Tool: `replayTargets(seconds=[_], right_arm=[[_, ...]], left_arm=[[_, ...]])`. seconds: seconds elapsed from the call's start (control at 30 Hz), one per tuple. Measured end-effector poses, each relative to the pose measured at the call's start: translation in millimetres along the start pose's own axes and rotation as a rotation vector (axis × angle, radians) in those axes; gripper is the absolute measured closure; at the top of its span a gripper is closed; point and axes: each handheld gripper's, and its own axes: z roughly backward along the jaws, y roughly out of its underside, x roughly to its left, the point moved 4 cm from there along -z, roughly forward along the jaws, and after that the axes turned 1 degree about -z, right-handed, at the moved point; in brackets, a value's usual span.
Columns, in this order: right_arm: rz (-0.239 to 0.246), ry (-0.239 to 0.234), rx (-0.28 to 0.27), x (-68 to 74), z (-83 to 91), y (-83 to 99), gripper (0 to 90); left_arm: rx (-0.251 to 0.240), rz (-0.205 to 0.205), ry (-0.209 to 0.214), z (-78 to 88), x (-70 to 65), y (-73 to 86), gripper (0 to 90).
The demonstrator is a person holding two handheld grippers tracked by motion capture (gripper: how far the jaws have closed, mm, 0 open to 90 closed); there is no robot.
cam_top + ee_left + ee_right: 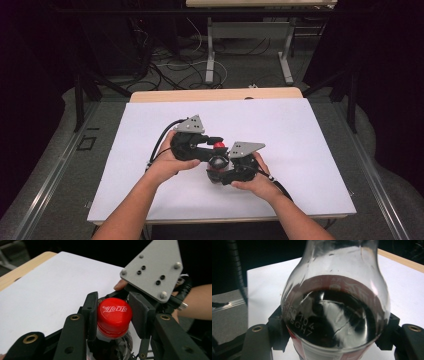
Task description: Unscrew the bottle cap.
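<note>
bottle [334,315]: standing upright on the white table [300,135], long axis vertical, red cap [113,315] pointing up
left gripper [113,313]: jaws clamping the cap
right gripper [334,337]: squeezing the bottle's body

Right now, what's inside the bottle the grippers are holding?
Dark liquid fills the bottle up to its shoulder, with the clear neck above it empty. The red cap covers the mouth, and a label hides the lower body.
</note>
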Motion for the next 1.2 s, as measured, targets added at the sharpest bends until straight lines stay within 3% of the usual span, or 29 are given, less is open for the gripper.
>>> replayTargets(seconds=[0.07, 0.1, 0.2, 0.23, 0.27, 0.37, 0.47, 0.5, 0.57, 0.63, 0.87, 1.0, 1.1, 1.2], right_arm=[[-0.01, 0.016, 0.012, -1.8, 0.9, 0.2, 29.6], [-0.02, 0.041, -0.009, -3.5, 0.4, -0.2, 29.6], [-0.033, 0.047, 0.004, -4.9, 2.1, -0.5, 29.6], [-0.041, 0.081, -0.013, -6.7, 1.6, -0.7, 29.6], [-0.041, 0.081, -0.013, -6.7, 1.6, -0.7, 29.6], [-0.048, 0.129, -0.011, -9.3, 1.9, -0.2, 29.6], [-0.069, 0.14, -0.012, -8.1, 1.9, -0.4, 29.6], [-0.051, 0.15, -0.009, -9.6, 1.9, -0.2, 29.6], [-0.063, 0.144, -0.013, -9.0, 2.0, -0.5, 29.6], [-0.071, 0.14, -0.002, -9.3, 3.2, -0.4, 29.6], [-0.077, 0.145, -0.021, -10.9, 3.7, -0.8, 29.6], [-0.073, 0.126, -0.016, -10.0, 2.8, -0.6, 29.5], [-0.058, 0.114, -0.023, -9.3, 3.1, -1.4, 29.6], [-0.061, 0.108, -0.019, -8.6, 3.1, -1.1, 29.5]], left_arm=[[0.0, 0.02, -0.046, -2.3, -3.1, -1.5, 61.6], [-0.006, 0.033, -0.076, -4.2, -4.9, -2.7, 61.6], [-0.02, 0.057, -0.164, -8.9, -9.1, -5.3, 61.6], [-0.015, 0.073, -0.186, -9.7, -11.2, -5.8, 61.7], [-0.039, 0.087, -0.224, -12.7, -13.0, -6.3, 61.7], [-0.045, 0.124, -0.314, -16.9, -19.3, -7.0, 61.7], [-0.08, 0.18, -0.416, -21.6, -26.7, -6.8, 61.7], [-0.086, 0.178, -0.445, -22.6, -28.8, -6.3, 61.8], [-0.104, 0.194, -0.492, -26.1, -33.2, -7.0, 61.8], [-0.101, 0.194, -0.501, -27.8, -34.1, -8.3, 61.7], [-0.098, 0.196, -0.468, -26.3, -29.9, -8.9, 60.9], [-0.09, 0.177, -0.45, -22.6, -28.1, -9.4, 51.6], [-0.116, 0.181, -0.401, -14.2, -24.5, -11.0, 42.7], [-0.108, 0.169, -0.361, -4.5, -19.7, -12.3, 40.3]])
